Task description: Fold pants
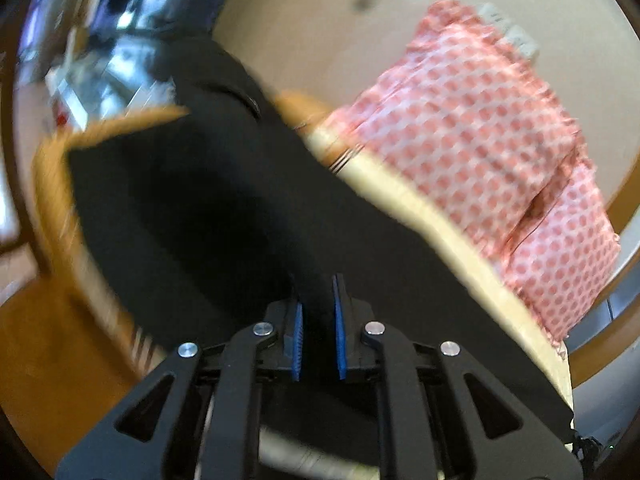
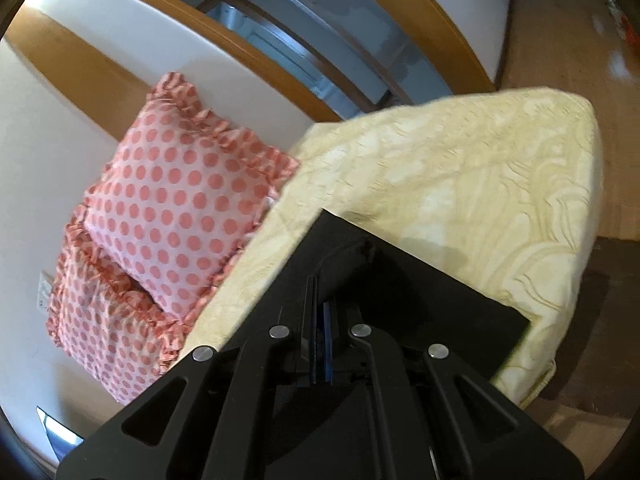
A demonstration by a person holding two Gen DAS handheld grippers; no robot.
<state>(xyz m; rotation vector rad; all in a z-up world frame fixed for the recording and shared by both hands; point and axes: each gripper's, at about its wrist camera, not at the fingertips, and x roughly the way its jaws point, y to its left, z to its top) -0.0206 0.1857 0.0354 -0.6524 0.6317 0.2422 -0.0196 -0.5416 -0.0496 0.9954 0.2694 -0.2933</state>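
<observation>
The black pants spread across the cream bed cover in the left wrist view. My left gripper is shut on a fold of the black fabric, which fills the gap between its blue pads. In the right wrist view the pants lie flat with a straight edge on the bed cover. My right gripper is shut on the black fabric, its pads pressed close together. The view is blurred in the left wrist frame.
Two pink polka-dot pillows lean against the white wall at the head of the bed, and show in the left wrist view. A wooden bed frame curves behind. Wooden floor lies beyond the bed's far corner.
</observation>
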